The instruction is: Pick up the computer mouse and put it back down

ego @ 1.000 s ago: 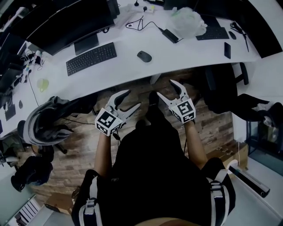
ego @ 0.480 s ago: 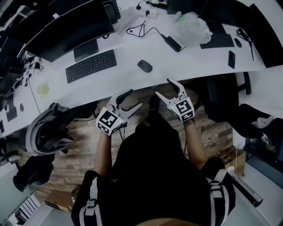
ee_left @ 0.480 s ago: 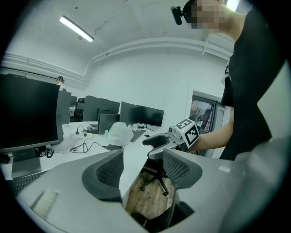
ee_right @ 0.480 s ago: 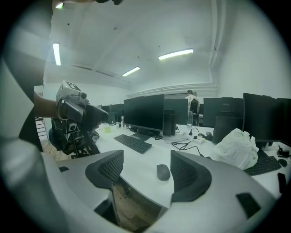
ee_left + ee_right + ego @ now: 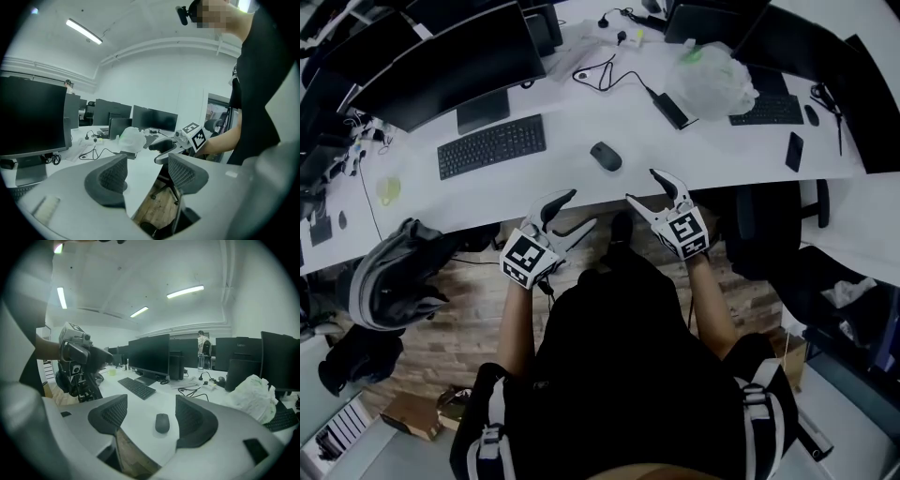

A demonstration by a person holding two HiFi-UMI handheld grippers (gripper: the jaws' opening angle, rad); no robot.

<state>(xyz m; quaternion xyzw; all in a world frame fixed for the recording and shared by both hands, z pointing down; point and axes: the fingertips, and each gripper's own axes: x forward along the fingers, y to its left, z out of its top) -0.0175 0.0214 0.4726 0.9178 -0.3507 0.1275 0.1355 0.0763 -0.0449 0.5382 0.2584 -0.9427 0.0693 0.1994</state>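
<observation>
Mouse (image 5: 162, 422) beyond fingers (image 5: 111, 416) of right gripper (image 5: 151, 420), untouched

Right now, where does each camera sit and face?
Head view: on the person's head, steeply down at the desk; both arms, left claw, right claw show.
Left gripper view: on the left claw, facing along the desk edge; own open jaws, right claw show.
Right gripper view: on the right claw, facing the mouse; own open jaws show.
Shared: head and right gripper views show the mouse.
</observation>
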